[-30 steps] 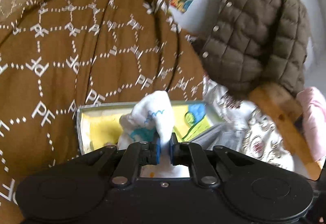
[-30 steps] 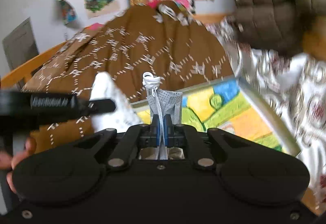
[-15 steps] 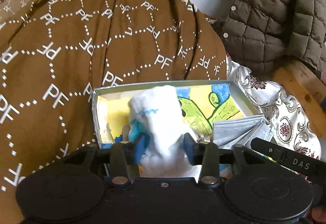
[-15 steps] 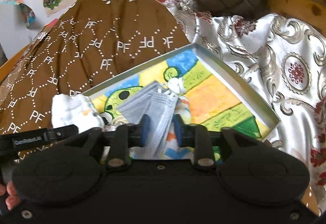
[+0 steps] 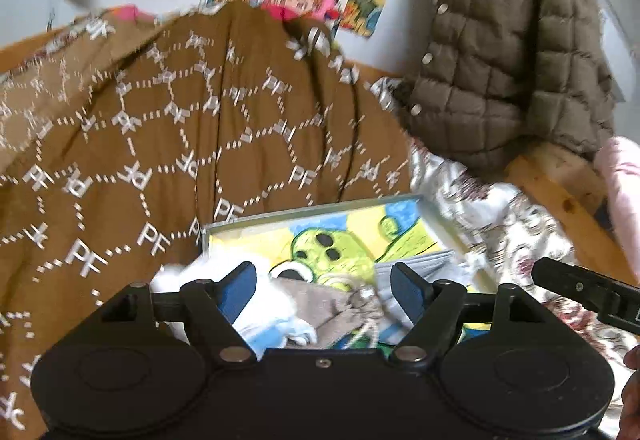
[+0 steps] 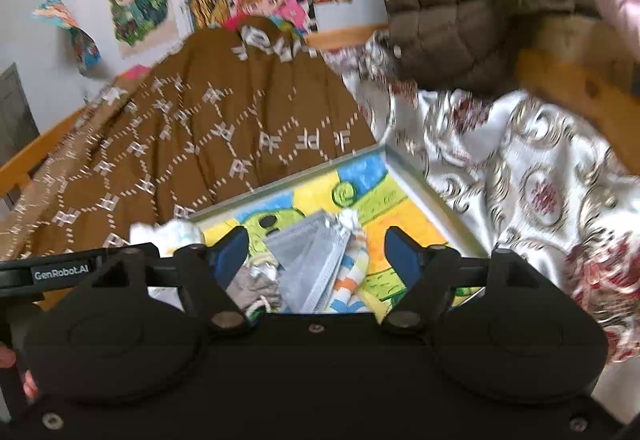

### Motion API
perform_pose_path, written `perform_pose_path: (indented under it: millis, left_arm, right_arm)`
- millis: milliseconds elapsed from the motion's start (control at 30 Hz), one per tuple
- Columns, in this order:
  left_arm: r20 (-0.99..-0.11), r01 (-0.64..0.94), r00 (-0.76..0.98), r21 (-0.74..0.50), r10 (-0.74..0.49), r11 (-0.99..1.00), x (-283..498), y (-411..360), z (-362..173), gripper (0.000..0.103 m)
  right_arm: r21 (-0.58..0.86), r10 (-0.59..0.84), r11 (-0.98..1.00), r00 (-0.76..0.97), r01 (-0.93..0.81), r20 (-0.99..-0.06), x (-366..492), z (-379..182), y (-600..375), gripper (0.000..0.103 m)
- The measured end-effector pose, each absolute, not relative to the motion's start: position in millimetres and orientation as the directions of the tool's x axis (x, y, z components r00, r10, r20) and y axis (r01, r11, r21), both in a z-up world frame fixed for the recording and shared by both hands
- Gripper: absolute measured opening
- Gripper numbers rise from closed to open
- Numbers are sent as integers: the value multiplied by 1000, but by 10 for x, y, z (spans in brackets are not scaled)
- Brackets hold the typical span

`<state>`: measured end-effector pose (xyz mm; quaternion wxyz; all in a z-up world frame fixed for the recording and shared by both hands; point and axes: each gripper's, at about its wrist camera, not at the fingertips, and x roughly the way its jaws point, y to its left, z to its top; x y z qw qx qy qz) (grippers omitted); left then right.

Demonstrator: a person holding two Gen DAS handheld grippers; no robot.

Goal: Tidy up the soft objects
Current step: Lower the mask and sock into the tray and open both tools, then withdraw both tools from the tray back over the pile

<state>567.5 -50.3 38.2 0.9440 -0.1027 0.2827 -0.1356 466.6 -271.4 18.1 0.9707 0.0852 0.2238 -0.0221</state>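
while both sets of jaws are opening, left gripper (image 5: pixel 324 282) and right gripper (image 6: pixel 318 250) empty; white sock (image 5: pixel 276 310) and grey mask (image 6: pixel 310 260) lying loose in tray (image 6: pixel 424 184). remaining soft items: unclear.

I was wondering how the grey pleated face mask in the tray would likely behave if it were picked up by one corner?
The grey face mask looks like thin pleated fabric, so it would probably droop and fan open. It seems very light for its size. Its white ear loops lie knotted at one end and might snag the neighbouring items in the tray.
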Motion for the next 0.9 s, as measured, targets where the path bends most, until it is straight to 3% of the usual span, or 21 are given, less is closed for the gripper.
perform_pose_path:
  millis: [233,400,900]
  left_arm:
    - [-380,224,864,-300,-332,927,4908,-355,906,86]
    - [-300,241,894,-300,-331,923,4324,-229,1176,93]
    - [-186,312,912,-265,-365,912,2665,59,1305,102]
  right_arm:
    - [130,7,991,936,42,-352,3969,712,-2641,92]
    - [122,11,992,958,25,-287,3438,1022,-2612,101]
    - [29,50,998,985,-46,-166,2004,1401,-2178,102]
